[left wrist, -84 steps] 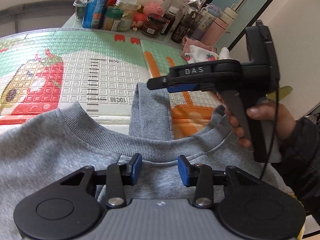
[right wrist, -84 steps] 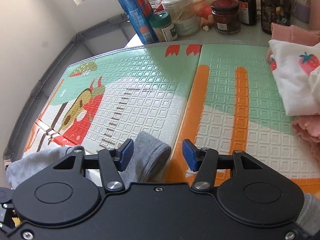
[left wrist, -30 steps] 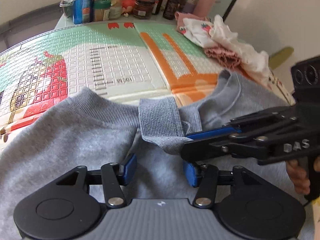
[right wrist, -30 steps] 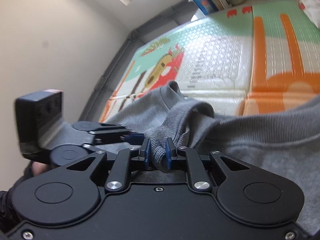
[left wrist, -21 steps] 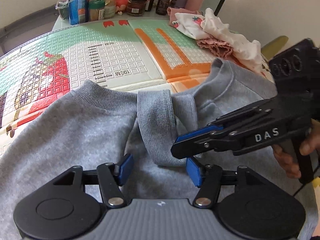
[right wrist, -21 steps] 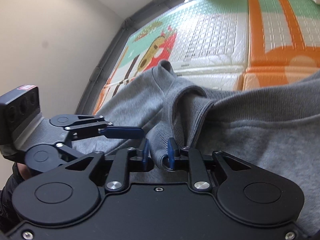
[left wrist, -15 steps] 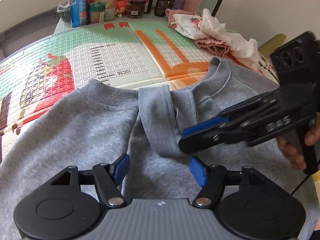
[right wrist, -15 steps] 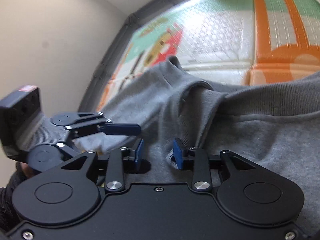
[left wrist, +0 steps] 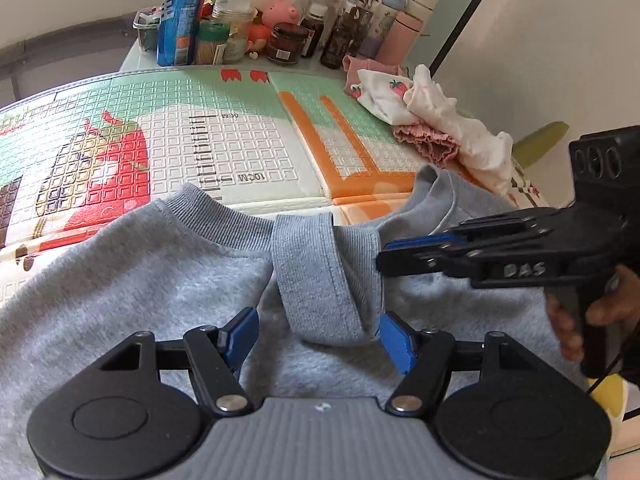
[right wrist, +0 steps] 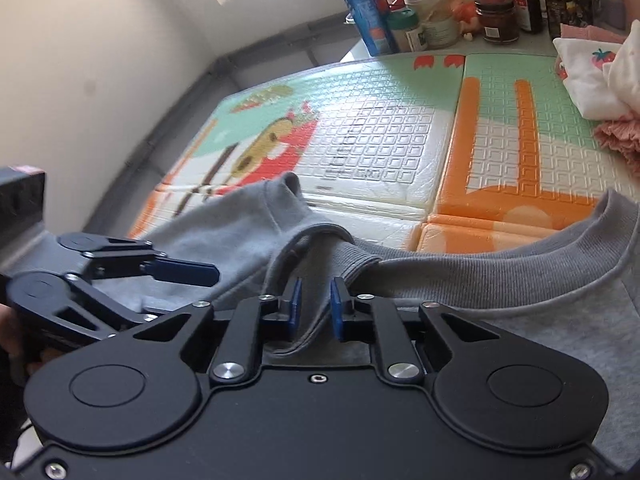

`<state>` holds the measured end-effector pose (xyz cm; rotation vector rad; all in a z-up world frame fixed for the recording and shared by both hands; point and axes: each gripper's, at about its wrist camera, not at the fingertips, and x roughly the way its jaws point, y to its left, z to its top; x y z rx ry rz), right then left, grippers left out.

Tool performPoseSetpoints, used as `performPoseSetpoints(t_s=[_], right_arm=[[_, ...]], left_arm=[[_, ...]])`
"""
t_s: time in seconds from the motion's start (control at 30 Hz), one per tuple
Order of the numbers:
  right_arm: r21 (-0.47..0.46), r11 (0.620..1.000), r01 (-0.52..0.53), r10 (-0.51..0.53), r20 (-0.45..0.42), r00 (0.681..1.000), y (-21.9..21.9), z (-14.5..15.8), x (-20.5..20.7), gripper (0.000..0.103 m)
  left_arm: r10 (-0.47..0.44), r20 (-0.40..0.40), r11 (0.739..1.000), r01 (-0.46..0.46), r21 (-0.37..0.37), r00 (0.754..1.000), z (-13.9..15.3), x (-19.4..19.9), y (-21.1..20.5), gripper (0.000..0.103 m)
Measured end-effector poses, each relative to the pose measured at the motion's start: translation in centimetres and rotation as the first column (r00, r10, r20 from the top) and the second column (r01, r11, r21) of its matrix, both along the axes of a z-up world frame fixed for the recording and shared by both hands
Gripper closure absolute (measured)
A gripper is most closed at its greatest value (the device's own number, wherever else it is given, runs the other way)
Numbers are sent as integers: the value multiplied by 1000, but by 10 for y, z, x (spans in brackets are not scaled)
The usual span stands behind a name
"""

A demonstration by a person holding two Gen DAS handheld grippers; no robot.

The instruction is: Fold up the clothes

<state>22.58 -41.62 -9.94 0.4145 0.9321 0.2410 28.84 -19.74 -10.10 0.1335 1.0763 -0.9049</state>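
A grey sweatshirt (left wrist: 120, 300) lies on the play mat, its ribbed collar toward the far side. A ribbed sleeve cuff (left wrist: 320, 276) is folded over the chest near the collar; it also shows in the right wrist view (right wrist: 320, 256). My left gripper (left wrist: 318, 336) is open, its blue pads on either side of the cuff's end, just above the cloth. My right gripper (right wrist: 314, 308) has its jaws narrowly apart, with a fold of the cuff lying loose between them. It appears in the left wrist view (left wrist: 400, 256) to the right of the cuff.
A colourful foam play mat (left wrist: 224, 128) covers the surface. A pile of white and pink clothes (left wrist: 424, 120) lies at the far right. Cans, jars and bottles (left wrist: 240, 32) crowd the far edge. A wall stands to the left in the right wrist view.
My right gripper brought the sleeve cuff onto the chest, then opened and released it and drew back to the right. My left gripper opened wider and backed off slightly.
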Motion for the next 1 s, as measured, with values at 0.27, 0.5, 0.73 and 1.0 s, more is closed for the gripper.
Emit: performPoseSetpoints(t_s=[0.27, 0.5, 0.73, 1.0], right_arm=[[-43, 996, -75, 74, -35, 997, 32, -21, 16, 90], [-21, 997, -81, 79, -51, 996, 38, -32, 23, 89], [180, 983, -38, 53, -78, 996, 23, -42, 30, 91], [264, 964, -19, 61, -154, 986, 27, -60, 38, 97]], left_arm=[[3, -21, 1000, -3, 0, 1000, -9, 3, -4, 33], [11, -47, 1000, -12, -20, 999, -14, 9, 1, 34], [3, -60, 999, -5, -43, 998, -10, 11, 14, 33], [-3, -71, 999, -1, -51, 997, -12, 10, 27, 30]])
